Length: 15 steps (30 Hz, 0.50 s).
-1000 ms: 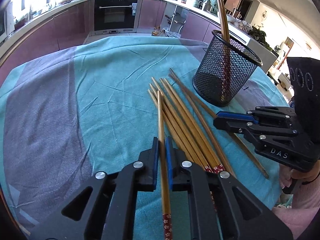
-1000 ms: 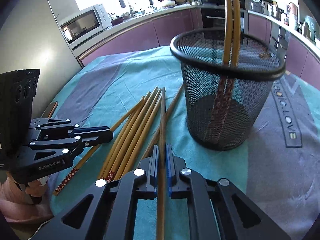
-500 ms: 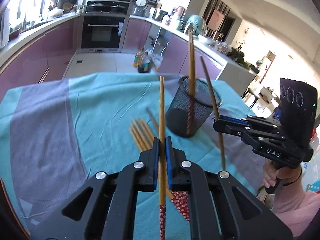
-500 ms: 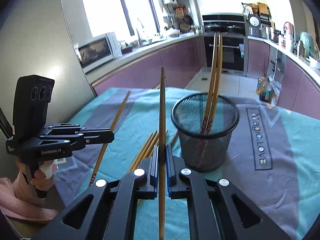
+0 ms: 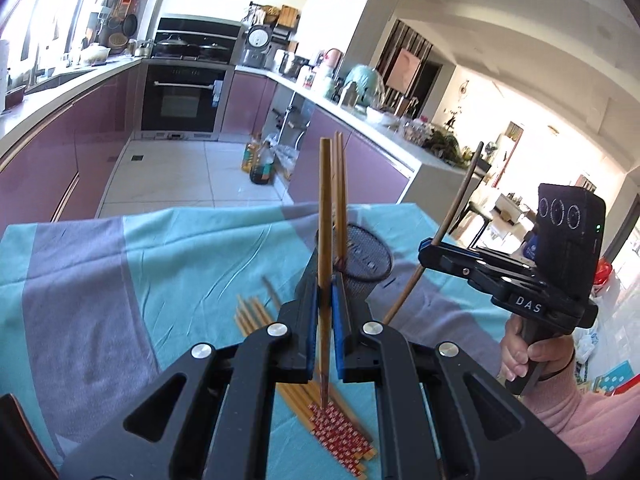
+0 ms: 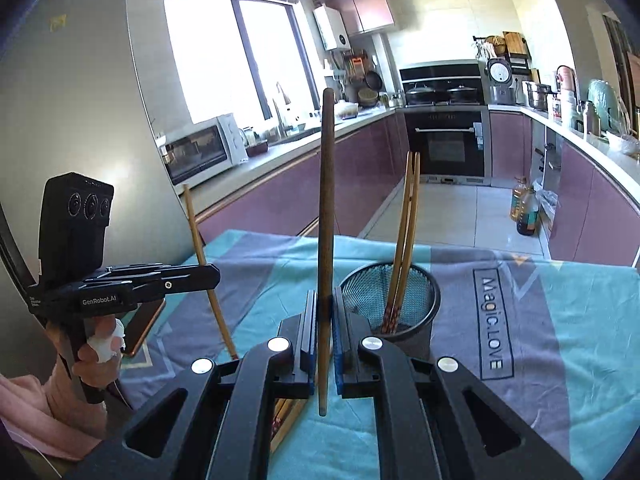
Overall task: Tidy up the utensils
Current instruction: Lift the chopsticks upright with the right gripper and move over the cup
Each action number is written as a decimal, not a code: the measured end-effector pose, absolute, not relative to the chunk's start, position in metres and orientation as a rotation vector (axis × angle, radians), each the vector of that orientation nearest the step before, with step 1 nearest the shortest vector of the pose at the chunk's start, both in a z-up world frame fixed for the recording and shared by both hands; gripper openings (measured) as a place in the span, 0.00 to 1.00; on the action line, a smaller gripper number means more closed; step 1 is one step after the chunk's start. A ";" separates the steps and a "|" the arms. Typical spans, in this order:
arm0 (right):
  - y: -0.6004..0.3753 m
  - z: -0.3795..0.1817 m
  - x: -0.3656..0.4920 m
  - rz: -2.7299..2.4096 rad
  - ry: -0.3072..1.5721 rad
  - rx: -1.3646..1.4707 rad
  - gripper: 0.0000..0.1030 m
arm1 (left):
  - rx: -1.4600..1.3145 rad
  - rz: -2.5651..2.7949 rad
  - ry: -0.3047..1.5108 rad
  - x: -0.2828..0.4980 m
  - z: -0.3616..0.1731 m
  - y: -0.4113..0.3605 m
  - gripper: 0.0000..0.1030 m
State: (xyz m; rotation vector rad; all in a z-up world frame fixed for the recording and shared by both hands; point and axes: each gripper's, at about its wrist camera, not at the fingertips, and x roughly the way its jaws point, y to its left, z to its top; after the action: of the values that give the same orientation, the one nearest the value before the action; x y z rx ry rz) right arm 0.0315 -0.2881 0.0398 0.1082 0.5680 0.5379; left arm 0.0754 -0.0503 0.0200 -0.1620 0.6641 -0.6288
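Each claw, left (image 5: 325, 300) and right (image 6: 325, 320), pinches one upright chopstick (image 5: 324, 240), ready for dropping into the cup (image 6: 390, 300) at frame centre.

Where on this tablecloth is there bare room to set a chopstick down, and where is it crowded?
Bare cloth lies left of the loose chopstick pile, across the grey stripe toward the table's far edge. Another bare patch sits right of the mesh holder, around the printed lettering. It is crowded near the holder, where the left tool and right tool each grip a chopstick.
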 end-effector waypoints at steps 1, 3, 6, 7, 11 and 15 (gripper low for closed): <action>-0.290 0.043 0.033 0.539 0.561 0.108 0.06 | -0.164 -0.632 0.655 0.076 0.023 -0.052 0.07; -0.292 0.050 0.035 0.540 0.543 0.107 0.06 | -0.171 -0.639 0.635 0.078 0.032 -0.055 0.07; -0.293 0.063 0.037 0.538 0.518 0.100 0.06 | -0.181 -0.654 0.608 0.083 0.045 -0.061 0.07; -0.294 0.067 0.038 0.538 0.511 0.099 0.06 | -0.180 -0.656 0.595 0.085 0.051 -0.064 0.07; -0.297 0.083 0.042 0.531 0.482 0.089 0.06 | -0.178 -0.673 0.548 0.089 0.073 -0.071 0.07; -0.301 0.093 0.044 0.517 0.451 0.085 0.06 | -0.171 -0.682 0.504 0.093 0.097 -0.079 0.07</action>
State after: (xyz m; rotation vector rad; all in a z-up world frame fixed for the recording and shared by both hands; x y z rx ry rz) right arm 0.0439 -0.3013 0.0933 0.0845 0.4511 0.5175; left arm 0.0931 -0.0789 0.0974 -0.1709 0.5044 -0.6821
